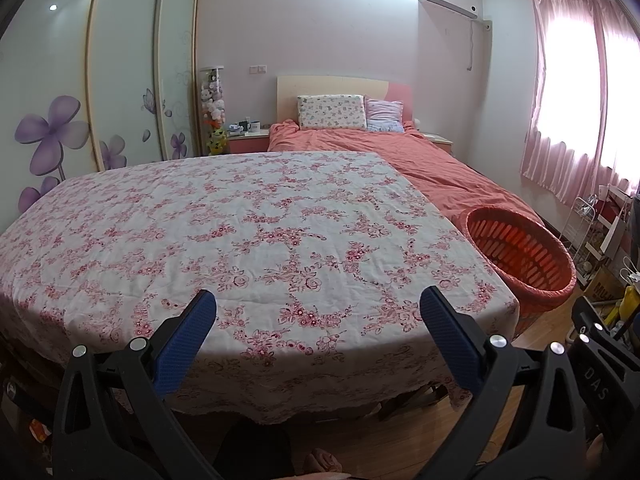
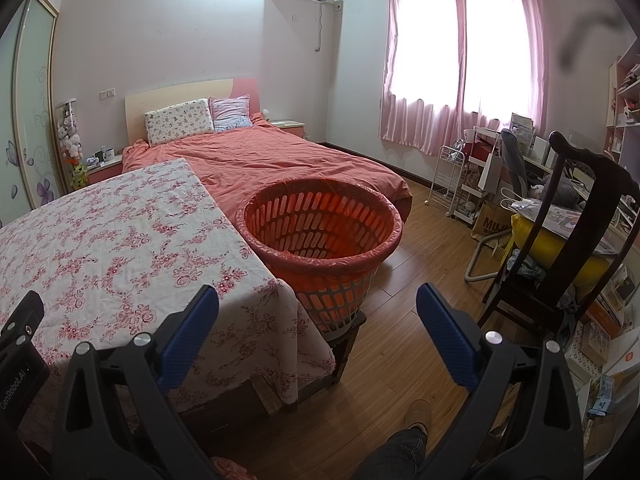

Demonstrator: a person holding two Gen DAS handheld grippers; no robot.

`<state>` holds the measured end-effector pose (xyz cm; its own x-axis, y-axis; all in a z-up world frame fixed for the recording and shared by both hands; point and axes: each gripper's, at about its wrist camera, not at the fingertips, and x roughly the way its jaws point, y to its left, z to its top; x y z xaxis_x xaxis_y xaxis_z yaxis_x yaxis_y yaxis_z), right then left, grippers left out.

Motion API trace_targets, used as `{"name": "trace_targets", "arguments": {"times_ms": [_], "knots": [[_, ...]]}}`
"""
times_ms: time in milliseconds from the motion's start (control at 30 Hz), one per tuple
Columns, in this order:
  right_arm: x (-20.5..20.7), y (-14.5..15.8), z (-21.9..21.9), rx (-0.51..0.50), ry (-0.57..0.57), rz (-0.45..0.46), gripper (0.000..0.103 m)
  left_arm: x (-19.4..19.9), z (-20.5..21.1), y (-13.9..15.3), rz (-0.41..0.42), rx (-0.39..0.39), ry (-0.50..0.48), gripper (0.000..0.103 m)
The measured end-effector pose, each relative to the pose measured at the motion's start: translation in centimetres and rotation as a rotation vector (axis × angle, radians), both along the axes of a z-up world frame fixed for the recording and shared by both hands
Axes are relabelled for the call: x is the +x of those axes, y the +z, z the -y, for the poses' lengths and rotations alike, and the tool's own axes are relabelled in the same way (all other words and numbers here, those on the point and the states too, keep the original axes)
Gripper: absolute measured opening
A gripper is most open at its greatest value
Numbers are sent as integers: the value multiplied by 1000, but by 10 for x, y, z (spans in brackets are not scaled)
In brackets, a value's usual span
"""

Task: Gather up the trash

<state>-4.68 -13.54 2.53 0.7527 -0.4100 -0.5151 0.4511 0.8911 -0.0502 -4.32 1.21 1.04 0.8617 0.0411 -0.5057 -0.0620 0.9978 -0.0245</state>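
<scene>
Basket (image 1: 520,258) in the left wrist view sits ahead and right of the left gripper (image 1: 318,302), whose jaws gape wide and hold nothing, above the tablecloth (image 1: 240,240). From the right wrist view, the basket (image 2: 320,232) stands straight ahead between the right gripper's (image 2: 318,300) wide, empty jaws, touching the tablecloth's (image 2: 120,240) edge, bed (image 2: 280,156) behind.

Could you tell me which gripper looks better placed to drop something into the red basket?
Right, probably. The right gripper faces the red basket directly; the left gripper faces the floral tablecloth, basket off to its side.
</scene>
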Motion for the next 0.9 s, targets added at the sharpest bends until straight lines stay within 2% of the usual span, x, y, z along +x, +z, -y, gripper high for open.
{"name": "trace_targets", "arguments": {"times_ms": [900], "knots": [[0,-1,1,2,0,-2,97,0,-1,0,-6,2,2,100]]}}
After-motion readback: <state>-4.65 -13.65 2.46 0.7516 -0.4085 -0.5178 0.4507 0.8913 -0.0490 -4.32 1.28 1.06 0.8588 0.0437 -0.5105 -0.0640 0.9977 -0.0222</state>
